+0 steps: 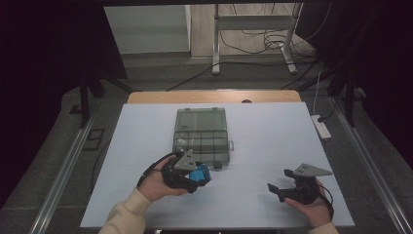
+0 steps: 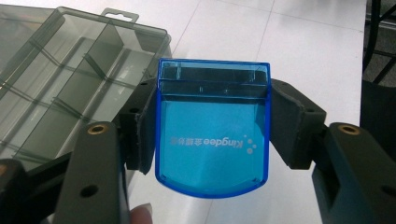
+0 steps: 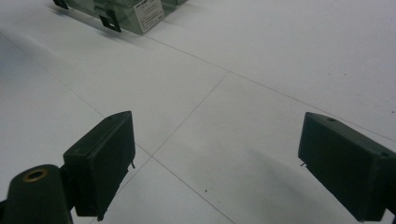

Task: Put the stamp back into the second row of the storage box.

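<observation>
On the white desk (image 1: 272,136) an open compartment box (image 1: 201,131) lies ahead of you. Your left hand-held gripper (image 1: 187,173) clamps a blue case (image 2: 212,135) just beside it; your right hand-held gripper (image 1: 292,187) hangs wide open.

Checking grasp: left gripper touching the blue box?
Touching. In the left gripper view the left gripper has both pads pressed against the sides of the blue box, no gap.
</observation>
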A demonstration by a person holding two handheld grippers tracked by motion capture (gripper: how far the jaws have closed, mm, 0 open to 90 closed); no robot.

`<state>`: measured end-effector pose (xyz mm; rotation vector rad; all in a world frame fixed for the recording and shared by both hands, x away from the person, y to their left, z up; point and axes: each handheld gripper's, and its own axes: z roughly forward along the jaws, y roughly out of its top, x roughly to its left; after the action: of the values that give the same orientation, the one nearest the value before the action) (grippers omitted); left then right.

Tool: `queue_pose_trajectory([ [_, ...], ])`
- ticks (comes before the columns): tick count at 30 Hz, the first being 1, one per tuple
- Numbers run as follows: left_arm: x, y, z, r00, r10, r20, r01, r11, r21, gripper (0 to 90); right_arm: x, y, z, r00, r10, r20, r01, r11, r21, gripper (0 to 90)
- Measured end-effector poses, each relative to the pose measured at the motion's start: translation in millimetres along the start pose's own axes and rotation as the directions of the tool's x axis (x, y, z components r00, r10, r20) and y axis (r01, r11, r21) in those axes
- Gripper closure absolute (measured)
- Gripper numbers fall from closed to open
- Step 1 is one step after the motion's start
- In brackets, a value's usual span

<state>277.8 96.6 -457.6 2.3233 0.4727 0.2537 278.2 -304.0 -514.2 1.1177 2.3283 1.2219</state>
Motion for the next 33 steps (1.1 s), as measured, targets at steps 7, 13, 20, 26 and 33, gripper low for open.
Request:
queue_pose_trajectory([
  [7, 4.5, -0.8, 0.8, 0.9998, -0.012, -0.015, 0.012, 0.9999, -0.004, 40.9, 0.2, 0.4, -0.6, 1.0, -0.003, 0.004, 0.003, 1.0, -0.003, 11.3],
  [13, 9.9, -2.2, 2.6, 0.9994, -0.024, -0.023, 0.024, 0.9997, 0.0, 40.9, 0.4, 0.5, 0.1, 0.9999, -0.008, 0.009, 0.008, 1.0, 0.003, 11.3],
  [20, 18.0, -4.2, 6.5, 0.9986, -0.038, -0.037, 0.038, 0.9993, 0.004, 40.9, 0.6, 0.6, 0.7, 1.0, -0.009, 0.003, 0.009, 1.0, 0.001, 11.3],
  [26, 25.2, -5.8, 8.3, 0.9977, -0.05, -0.046, 0.05, 0.9988, 0.0, 40.9, 0.4, 0.5, 0.8, 0.9999, -0.01, 0.003, 0.01, 1.0, 0.001, 11.3],
  [33, 34.1, -7.0, 8.2, 0.997, -0.056, -0.052, 0.056, 0.9984, -0.013, 40.9, 0.7, 0.7, 0.5, 0.9999, -0.014, 0.005, 0.014, 1.0, 0.003, 11.4],
])
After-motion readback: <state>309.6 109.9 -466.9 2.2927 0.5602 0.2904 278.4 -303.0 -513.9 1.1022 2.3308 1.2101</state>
